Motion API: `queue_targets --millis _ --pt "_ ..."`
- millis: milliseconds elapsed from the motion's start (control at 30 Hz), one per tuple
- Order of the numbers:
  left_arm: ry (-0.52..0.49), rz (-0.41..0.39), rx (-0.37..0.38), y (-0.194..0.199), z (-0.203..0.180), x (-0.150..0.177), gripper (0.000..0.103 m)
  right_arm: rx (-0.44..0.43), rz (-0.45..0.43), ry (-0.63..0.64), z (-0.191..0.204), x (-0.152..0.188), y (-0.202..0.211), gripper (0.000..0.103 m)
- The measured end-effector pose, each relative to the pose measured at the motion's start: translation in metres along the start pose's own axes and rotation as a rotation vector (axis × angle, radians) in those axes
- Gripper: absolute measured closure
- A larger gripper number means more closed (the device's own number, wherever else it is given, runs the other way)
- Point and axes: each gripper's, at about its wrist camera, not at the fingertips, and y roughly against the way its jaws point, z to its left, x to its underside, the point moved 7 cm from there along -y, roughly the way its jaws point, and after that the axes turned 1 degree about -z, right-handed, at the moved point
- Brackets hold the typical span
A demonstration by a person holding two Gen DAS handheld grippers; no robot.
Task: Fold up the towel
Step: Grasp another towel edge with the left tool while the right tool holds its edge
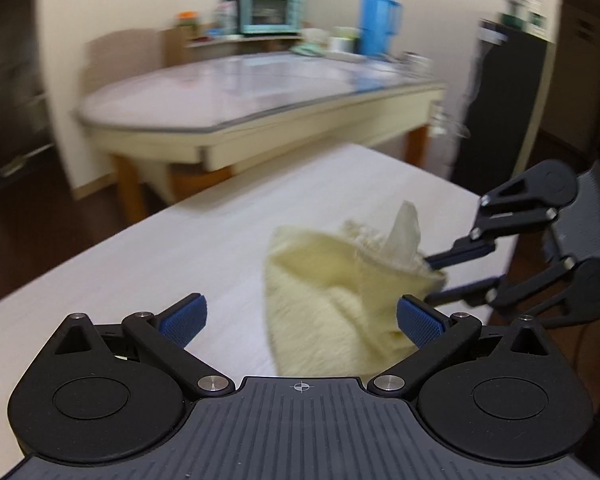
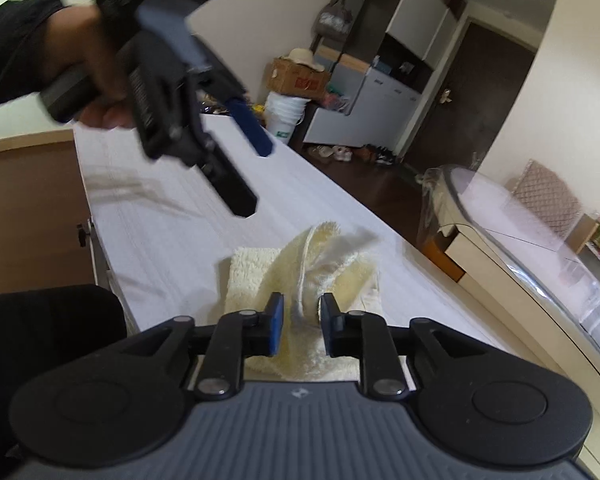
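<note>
our right gripper [image 2: 300,320] pinching a raised fold of the cream towel [image 2: 260,272], towel bunched near the white desk's [image 2: 160,200] right edge, our left gripper [image 1: 302,318] spread wide, empty, above it

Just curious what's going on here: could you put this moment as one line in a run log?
task: fold towel | left tongs: open, empty, above table | right tongs: gripping raised towel fold | towel: bunched, not yet flat
</note>
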Motion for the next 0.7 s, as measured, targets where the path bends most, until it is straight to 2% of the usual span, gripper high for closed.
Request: queue_targets --millis 200,267,300,333,567,700 --pt "-0.049 0.045 0.159 -0.017 -0.018 -0.02 0.003 0.002 -0.009 0.004 0.01 0.007 0.007 0.081" --pt "-0.085 0.071 0.185 -0.022 -0.026 -0.022 0.008 0.002 -0.008 0.005 0.011 0.008 0.007 0.081" --pt "-0.107 0.088 0.197 -0.025 -0.031 -0.022 0.018 0.002 -0.009 0.005 0.011 0.008 0.007 0.081" --pt "-0.135 0.108 0.206 -0.028 -0.036 -0.02 0.028 0.003 -0.009 0.005 0.011 0.008 0.007 0.081" --pt "-0.292 0.174 0.218 -0.028 -0.062 -0.002 0.032 0.004 -0.018 -0.009 0.011 0.013 0.013 0.081" --pt "-0.36 0.204 0.212 -0.028 -0.073 0.01 0.041 0.003 -0.022 -0.006 0.011 0.015 0.014 0.081"
